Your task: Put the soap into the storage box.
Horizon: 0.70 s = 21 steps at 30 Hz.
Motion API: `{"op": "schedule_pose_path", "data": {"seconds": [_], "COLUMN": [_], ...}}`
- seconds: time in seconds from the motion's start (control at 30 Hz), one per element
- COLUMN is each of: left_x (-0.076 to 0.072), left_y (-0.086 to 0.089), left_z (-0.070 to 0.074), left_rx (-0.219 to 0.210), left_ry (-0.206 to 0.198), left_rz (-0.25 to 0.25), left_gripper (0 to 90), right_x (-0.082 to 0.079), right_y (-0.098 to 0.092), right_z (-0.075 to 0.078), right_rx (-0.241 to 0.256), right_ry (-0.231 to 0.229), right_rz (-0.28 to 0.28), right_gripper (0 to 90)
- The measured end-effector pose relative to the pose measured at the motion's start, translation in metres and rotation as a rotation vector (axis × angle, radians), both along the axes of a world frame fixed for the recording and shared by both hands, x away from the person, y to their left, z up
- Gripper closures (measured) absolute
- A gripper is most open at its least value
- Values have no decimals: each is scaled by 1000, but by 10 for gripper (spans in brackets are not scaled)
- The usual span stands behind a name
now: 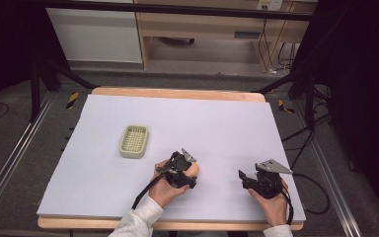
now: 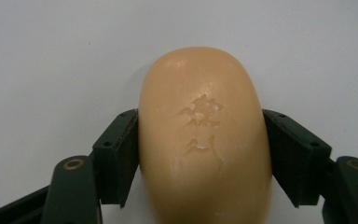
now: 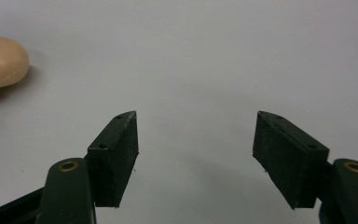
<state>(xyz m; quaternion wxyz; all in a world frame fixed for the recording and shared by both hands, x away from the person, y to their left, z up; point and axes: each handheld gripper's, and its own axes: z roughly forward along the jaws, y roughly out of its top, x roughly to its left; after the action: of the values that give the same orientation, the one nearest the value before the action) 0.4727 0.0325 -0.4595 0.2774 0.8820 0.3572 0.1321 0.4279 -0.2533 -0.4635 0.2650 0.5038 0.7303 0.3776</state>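
partly hidden soap (image 2: 204, 140), left gripper (image 2: 200, 154).

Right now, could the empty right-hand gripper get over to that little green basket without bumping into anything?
Probably not directly. The right gripper sits with open jaws near the table's front, while the left gripper, holding the soap bar, lies roughly on the line to the basket. Swinging around behind it looks free.

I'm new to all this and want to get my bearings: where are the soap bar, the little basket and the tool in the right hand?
soap bar (image 2: 205, 140): left gripper view, its stamped top face.
basket (image 1: 134, 140): high view, its slotted floor.
right gripper (image 3: 196, 154): right gripper view, the gap midway between its fingertips.
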Motion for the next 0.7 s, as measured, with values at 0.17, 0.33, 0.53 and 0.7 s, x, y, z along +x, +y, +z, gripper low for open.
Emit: {"op": "schedule_pose_path", "data": {"seconds": [0.17, 0.33, 0.53, 0.7], "left_x": [-2, -6, -9, -11], "left_y": [6, 15, 28, 42], "left_z": [5, 13, 26, 33], "left_rx": [0, -9, -38, -42], "left_ry": [-8, -17, -44, -53], "left_rz": [-5, -3, 12, 30], "left_gripper": [311, 312, 312, 313], "right_x": [0, -1, -1, -1], "right_y": [0, 0, -1, -2], "right_z": [0, 0, 1, 0], "right_rx": [-1, 4, 13, 5], "right_ry": [-3, -5, -3, -6], "right_rz": [2, 0, -5, -6], "right_gripper": [309, 308, 305, 302]}}
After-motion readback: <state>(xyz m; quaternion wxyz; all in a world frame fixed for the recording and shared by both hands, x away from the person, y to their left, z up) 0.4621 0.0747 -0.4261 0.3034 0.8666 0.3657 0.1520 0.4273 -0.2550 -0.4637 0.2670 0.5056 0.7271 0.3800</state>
